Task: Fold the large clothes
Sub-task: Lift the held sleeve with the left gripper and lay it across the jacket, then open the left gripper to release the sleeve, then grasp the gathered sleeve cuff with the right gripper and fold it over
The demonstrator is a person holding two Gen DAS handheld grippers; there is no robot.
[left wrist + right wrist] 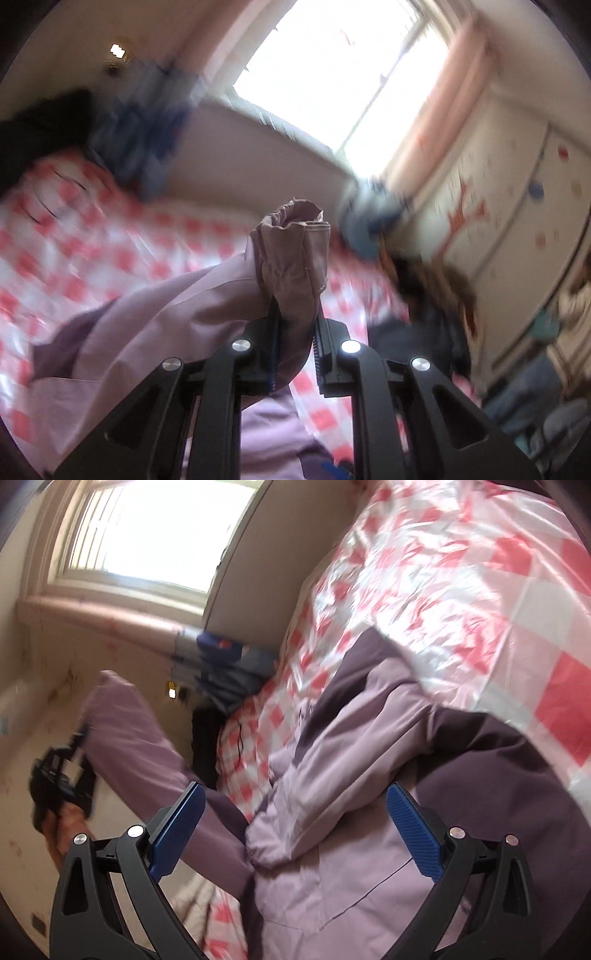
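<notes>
Item: lilac jacket (332,812), sprawled on my checked bedspread (461,572). My left claw (295,314) pinches its sleeve cuff (291,251), lifted. My right claw (295,812) gapes wide, empty. Risk: cuff slipping free; slick fabric, small bite.

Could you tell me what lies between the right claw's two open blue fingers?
In the right wrist view, the right claw stands open over the lilac jacket: only its bunched fabric shows between the fingers, untouched by either pad.
</notes>
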